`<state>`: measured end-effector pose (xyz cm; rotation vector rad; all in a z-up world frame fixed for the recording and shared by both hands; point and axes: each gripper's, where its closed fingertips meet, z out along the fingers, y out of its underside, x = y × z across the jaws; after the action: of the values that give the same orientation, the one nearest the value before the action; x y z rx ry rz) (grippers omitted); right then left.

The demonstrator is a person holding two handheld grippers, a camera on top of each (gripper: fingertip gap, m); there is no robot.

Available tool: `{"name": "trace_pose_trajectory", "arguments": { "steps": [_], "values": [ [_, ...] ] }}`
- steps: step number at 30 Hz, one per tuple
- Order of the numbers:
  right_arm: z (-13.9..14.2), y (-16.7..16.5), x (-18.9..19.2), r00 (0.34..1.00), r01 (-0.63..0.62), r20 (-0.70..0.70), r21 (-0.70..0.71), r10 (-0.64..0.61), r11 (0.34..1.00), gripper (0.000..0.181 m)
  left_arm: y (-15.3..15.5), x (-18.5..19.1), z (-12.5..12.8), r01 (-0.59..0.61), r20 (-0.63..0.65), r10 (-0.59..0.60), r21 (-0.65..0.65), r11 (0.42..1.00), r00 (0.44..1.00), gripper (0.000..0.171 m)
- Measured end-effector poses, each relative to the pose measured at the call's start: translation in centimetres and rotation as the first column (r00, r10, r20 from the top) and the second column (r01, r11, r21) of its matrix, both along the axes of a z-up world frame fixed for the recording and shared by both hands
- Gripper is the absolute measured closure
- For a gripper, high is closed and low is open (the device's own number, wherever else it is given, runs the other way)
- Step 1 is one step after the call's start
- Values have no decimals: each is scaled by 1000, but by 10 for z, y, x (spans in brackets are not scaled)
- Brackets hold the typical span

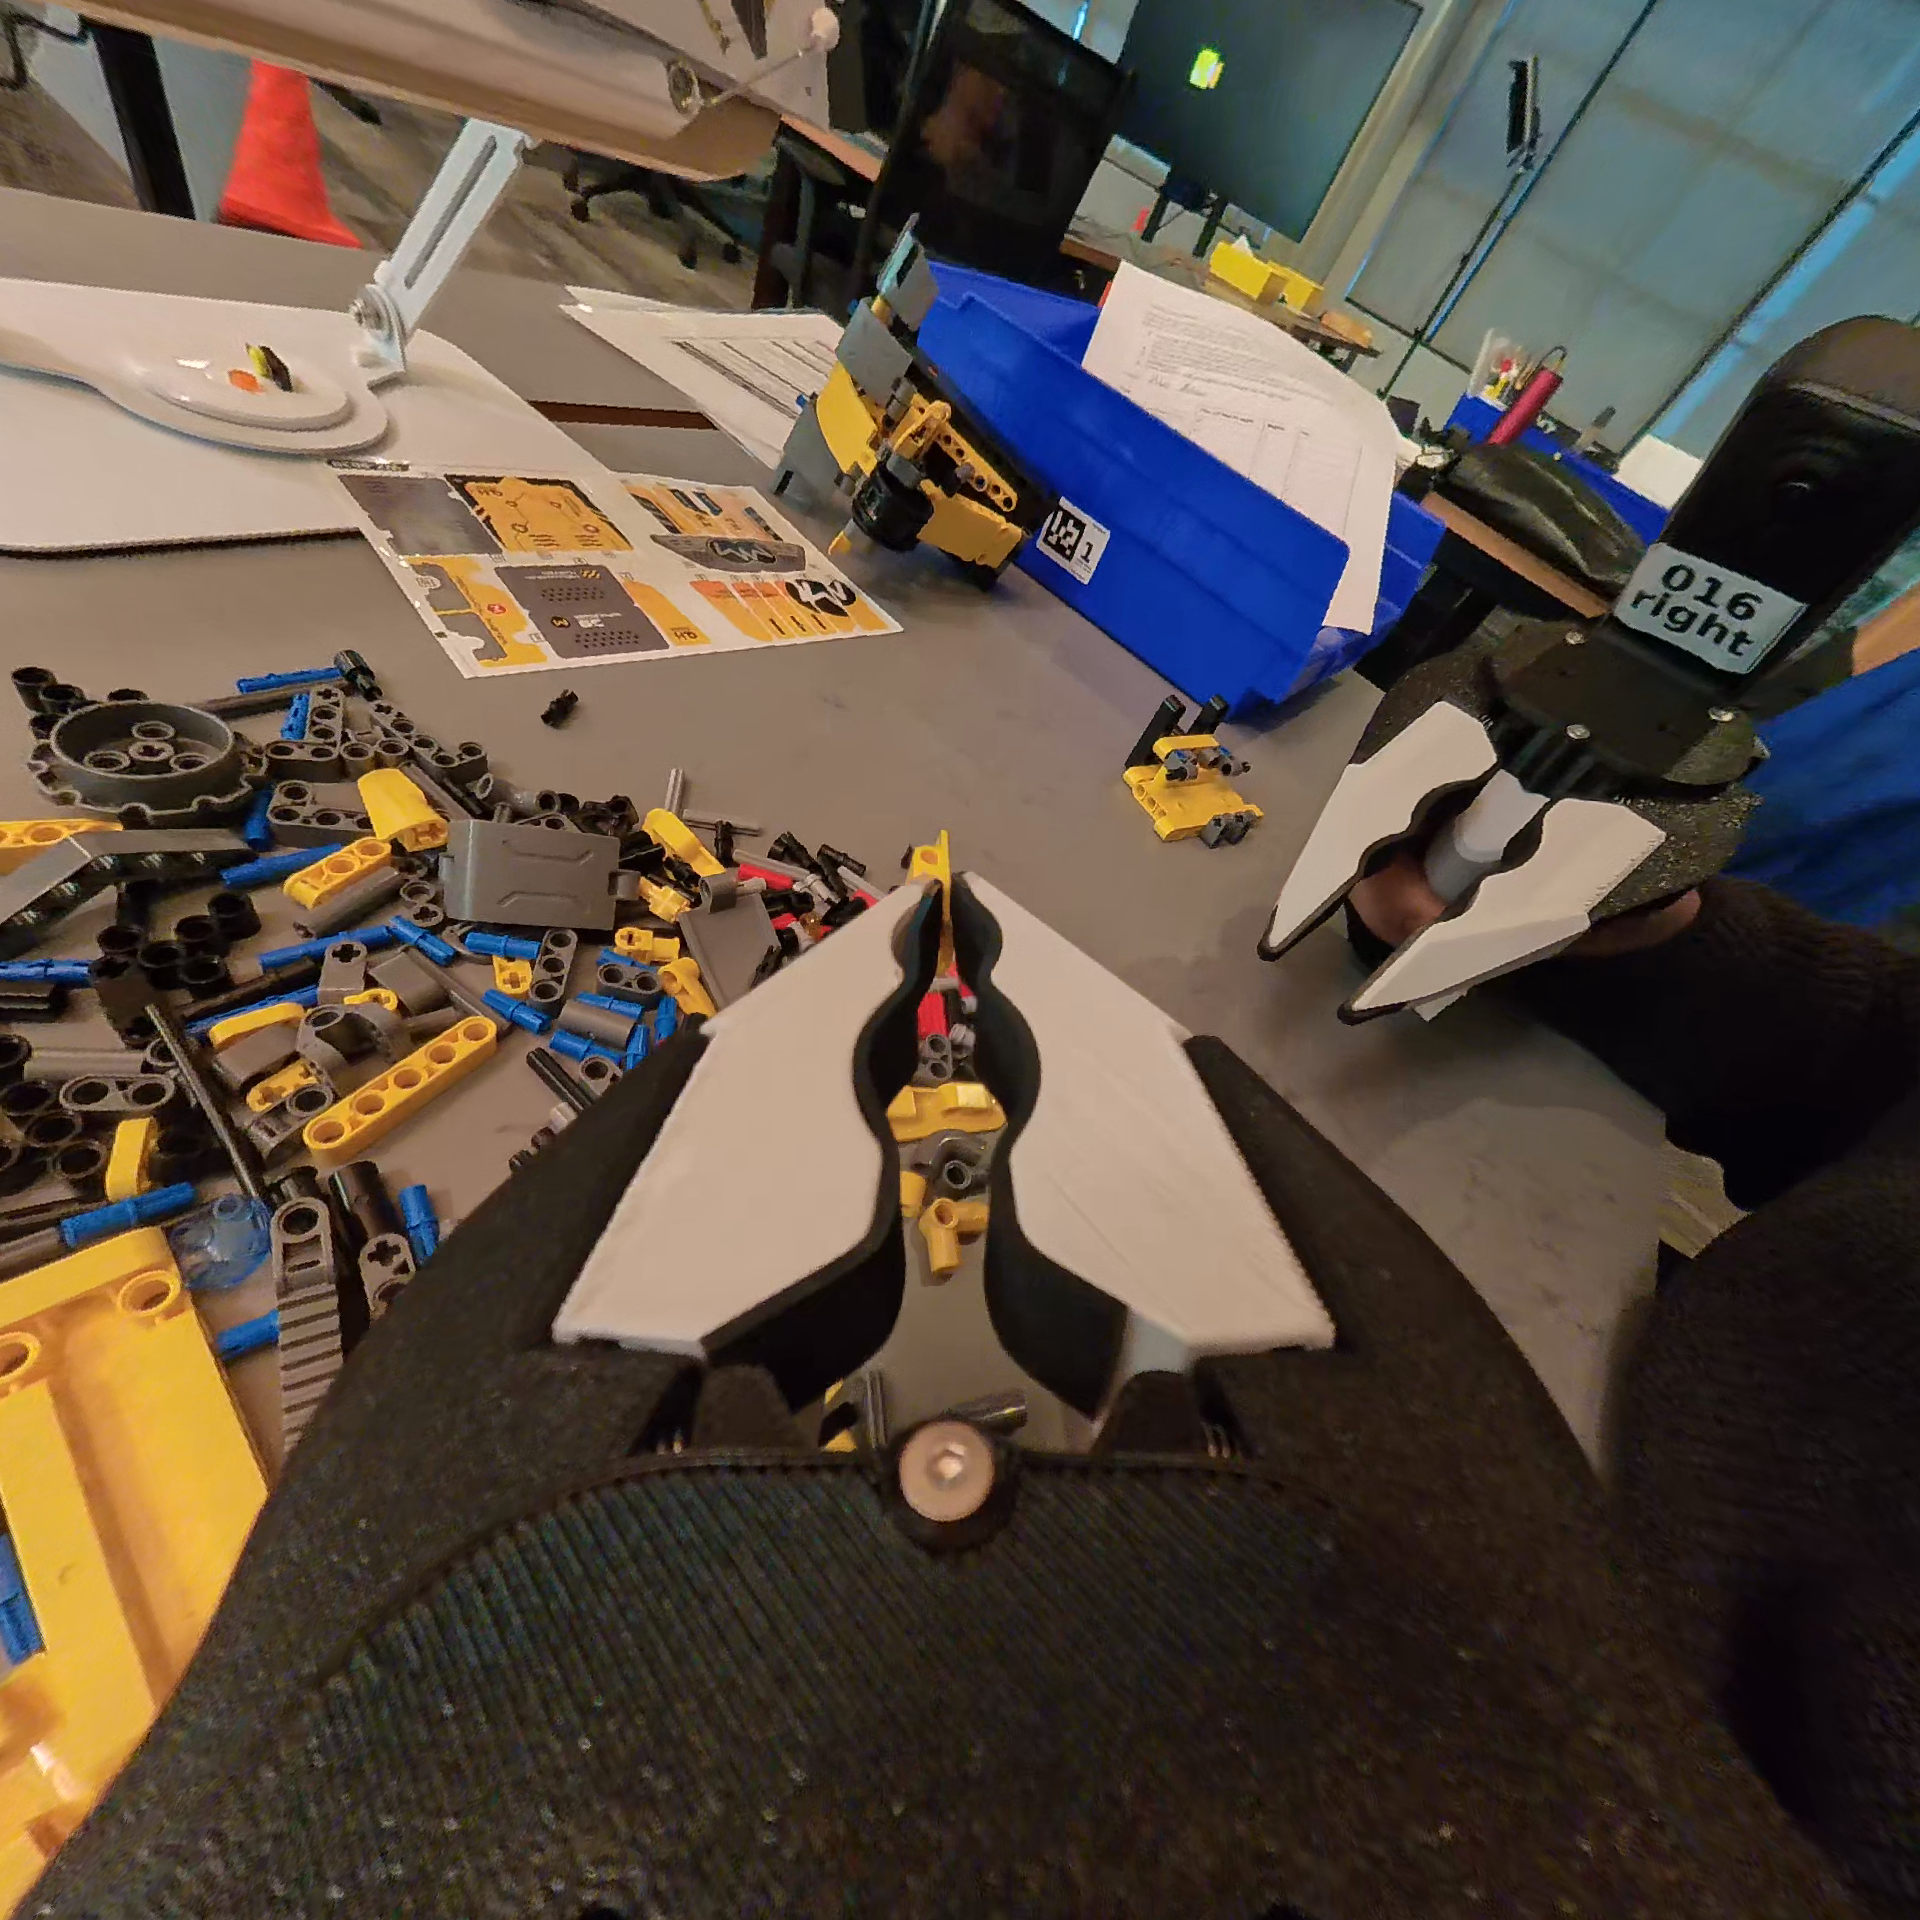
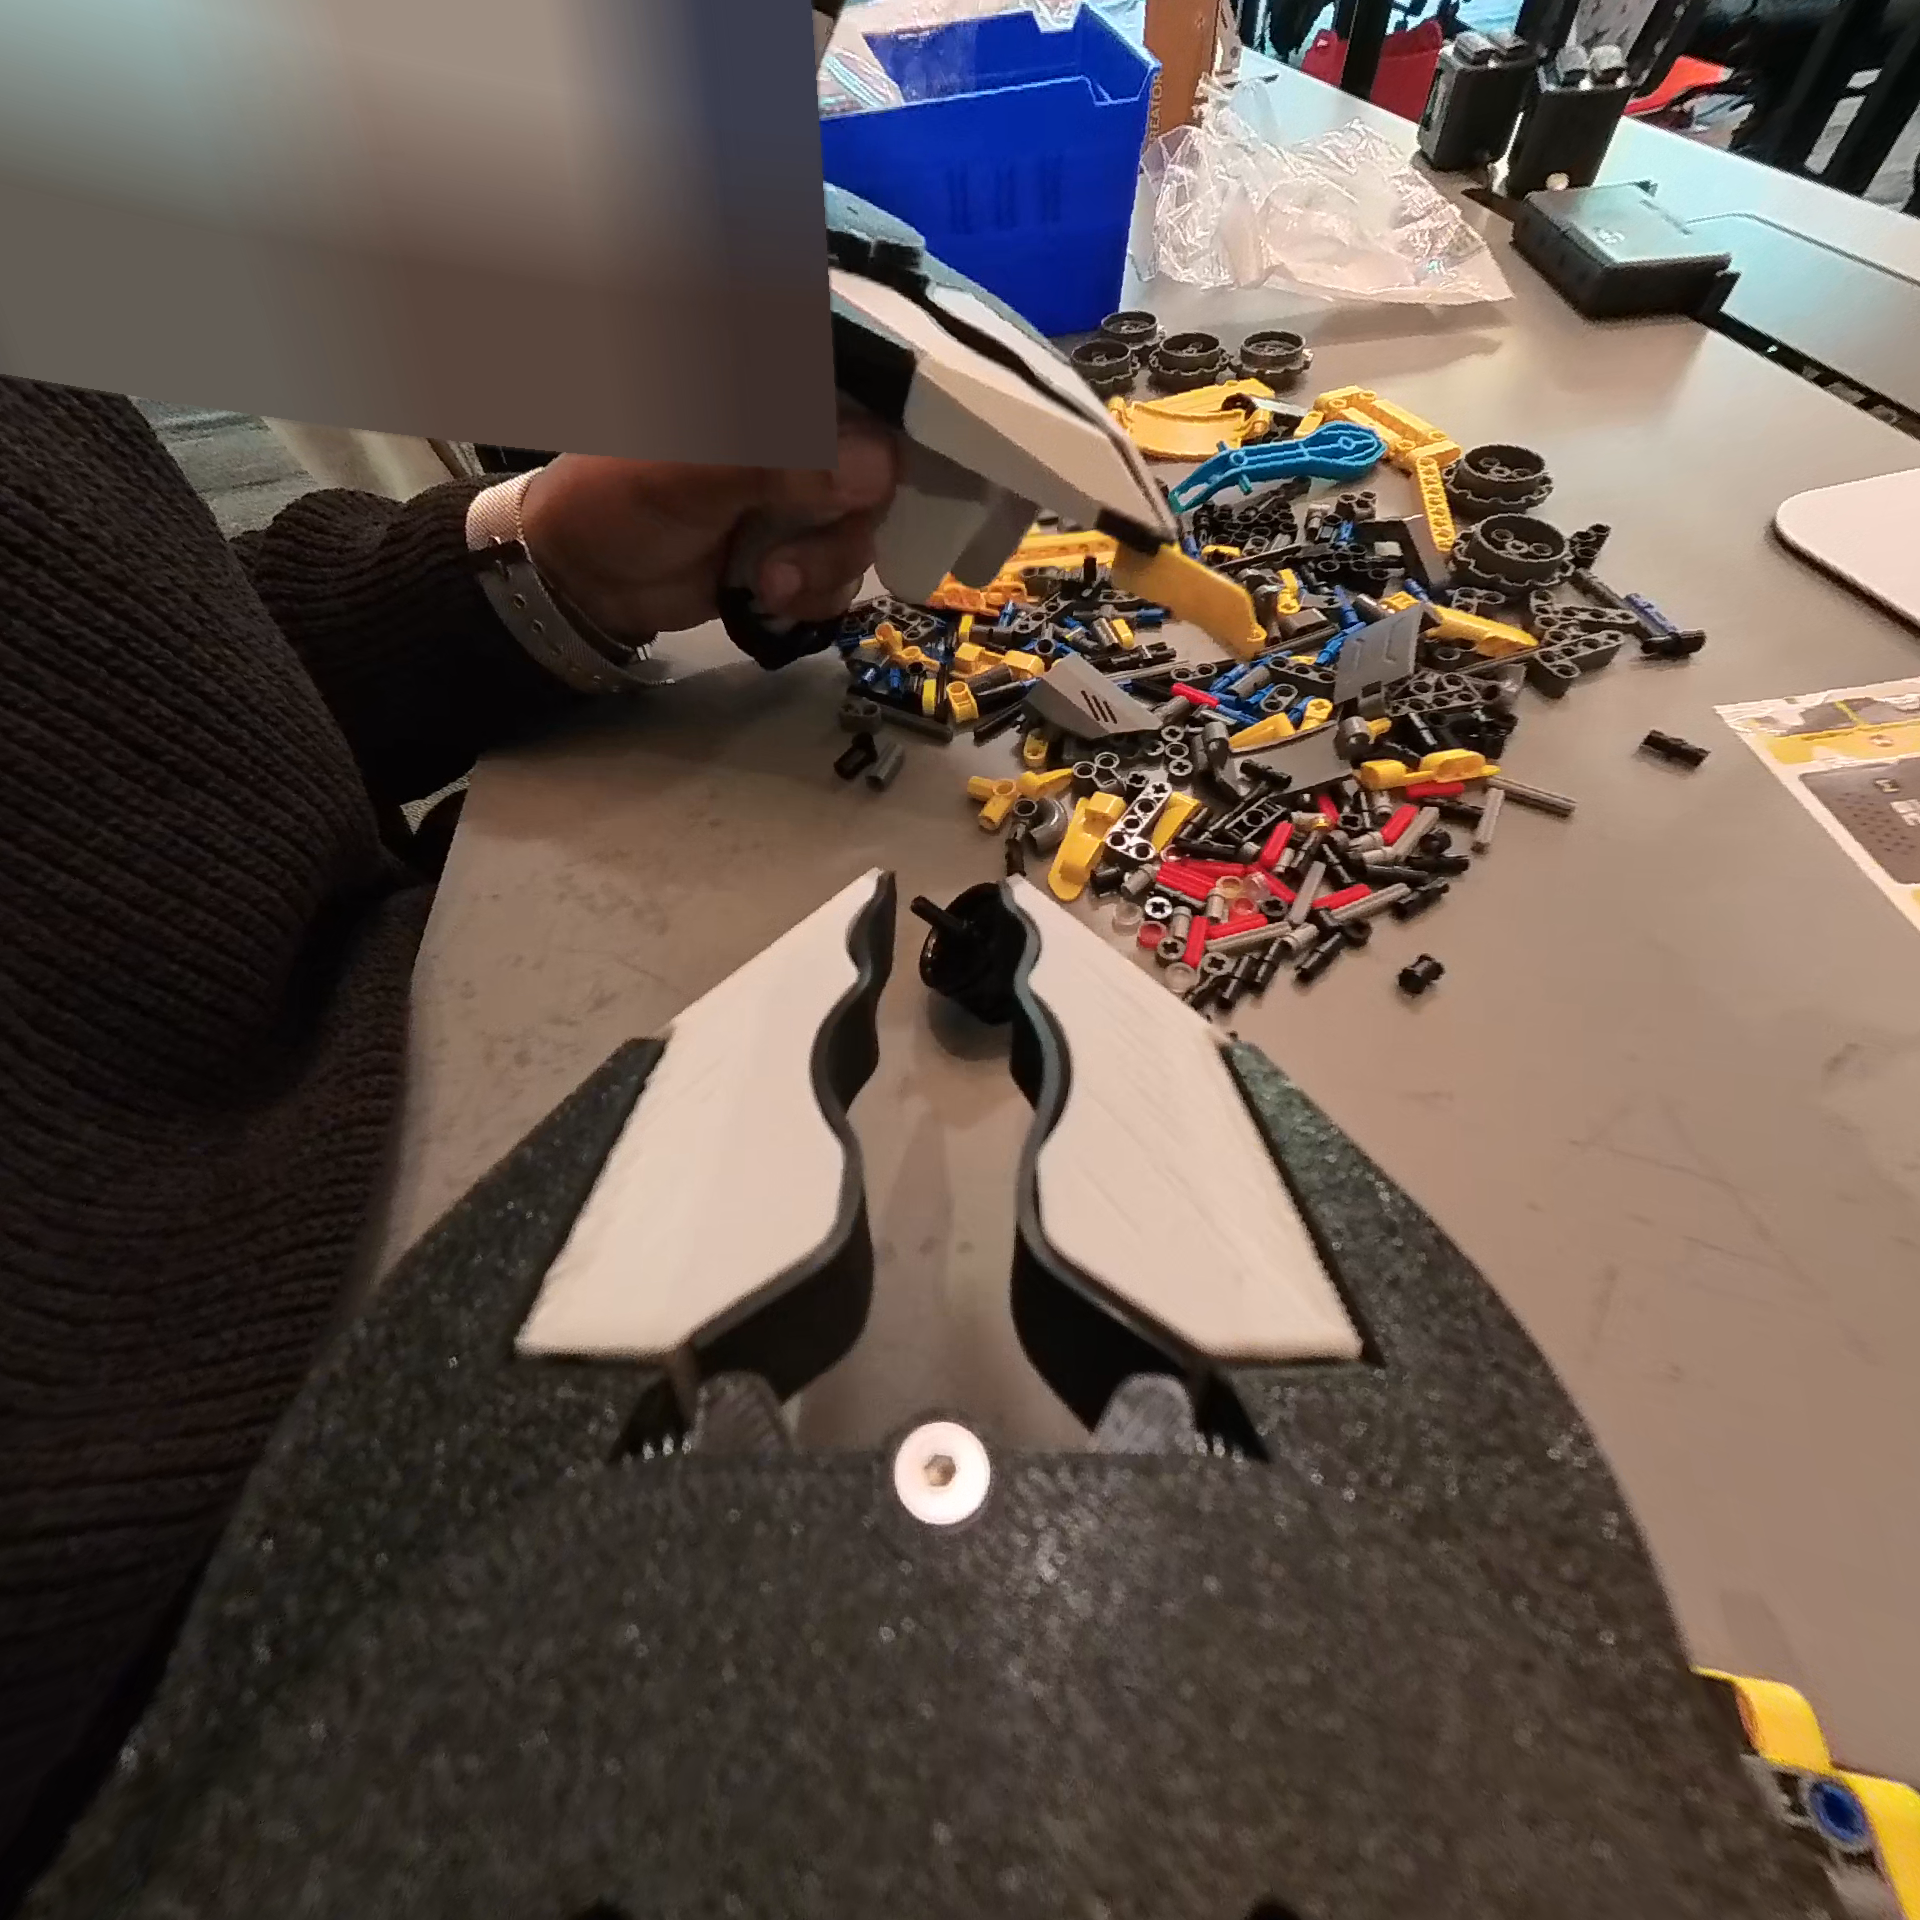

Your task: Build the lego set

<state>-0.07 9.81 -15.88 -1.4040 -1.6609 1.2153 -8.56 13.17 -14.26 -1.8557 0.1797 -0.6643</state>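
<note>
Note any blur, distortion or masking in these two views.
Left wrist view: strong wide-angle bending at the edges, the brick pile sharp, background soft. Right wrist view: a mosaic patch at upper left, the left tongs slightly motion-blurred, the black part sharp.

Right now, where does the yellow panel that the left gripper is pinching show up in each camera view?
Left wrist view: the yellow panel stands at centre, edge-on between the tips of the left gripper.
Right wrist view: the panel is at upper centre, hanging from that gripper over the parts pile.
Shared landmark: the sticker sheet, upper left in the left view, at the right edge in the right.
</note>
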Motion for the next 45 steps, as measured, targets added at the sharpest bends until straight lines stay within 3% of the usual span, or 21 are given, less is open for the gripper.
{"name": "trace_pose_trajectory", "arguments": {
  "steps": [6,11,16,19,34,42,45],
  "values": [
    [11,0,0,999,0,-54,-71,-4,998,162,-11,18,27,85,-11,-84,156,984,996,171],
    [13,30,1,985,156,-71,20,-155,987,157,-12,31,30,112,14,-116,163,980,993,171],
    [39,18,1,974,89,-189,-186,-124,978,154,-16,49,42,127,-33,-122,236,964,992,171],
    [41,22,2,971,85,-186,-313,-148,946,147,-19,67,46,150,-51,-141,268,952,989,171],
    [48,25,4,968,20,-190,-583,-161,812,155,-15,88,40,153,-104,-130,261,953,986,171],
    [50,27,6,968,-10,-190,-676,-161,737,164,-15,96,32,169,-245,-103,267,949,964,171],
    [49,29,7,969,1,-182,-666,-165,746,170,-15,100,28,180,-280,-104,263,948,954,171]
  ]
}}
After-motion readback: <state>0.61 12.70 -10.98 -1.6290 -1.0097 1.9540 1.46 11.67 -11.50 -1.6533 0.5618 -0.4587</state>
